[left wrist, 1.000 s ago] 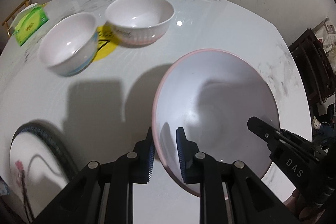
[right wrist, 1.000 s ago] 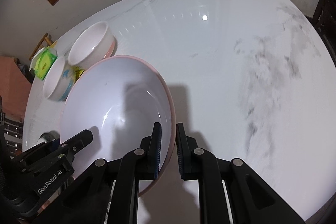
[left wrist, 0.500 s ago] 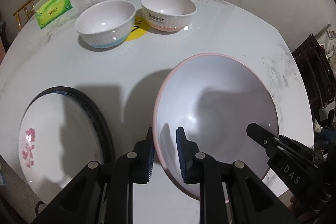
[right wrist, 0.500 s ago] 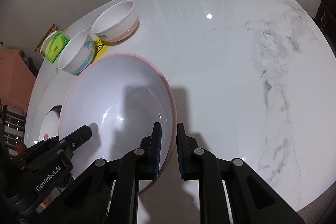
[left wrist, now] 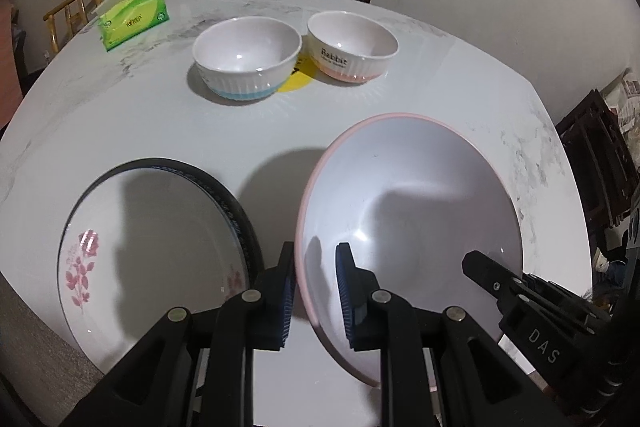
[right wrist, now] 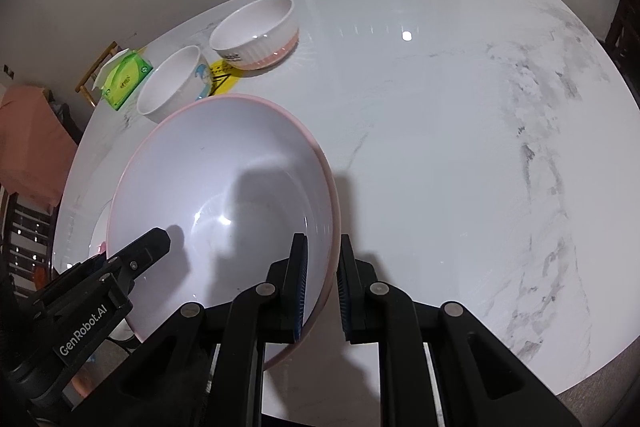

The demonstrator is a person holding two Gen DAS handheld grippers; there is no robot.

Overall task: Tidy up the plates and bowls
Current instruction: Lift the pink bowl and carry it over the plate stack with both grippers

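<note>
Both my tongs, left gripper and right gripper, clamp opposite rims of the pink-rimmed bowl, carried above the table. Floral plate and two small bowls remain unstacked.

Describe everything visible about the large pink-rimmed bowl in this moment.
The large bowl is wide and shallow, glossy white inside with a thin pink rim and a pink outer wall, probably plastic or glazed ware. It is empty and looks raised off the white marble table. The left gripper is clamped on its left rim, the right gripper on the opposite rim. Gripper shadows fall across its inside.
</note>
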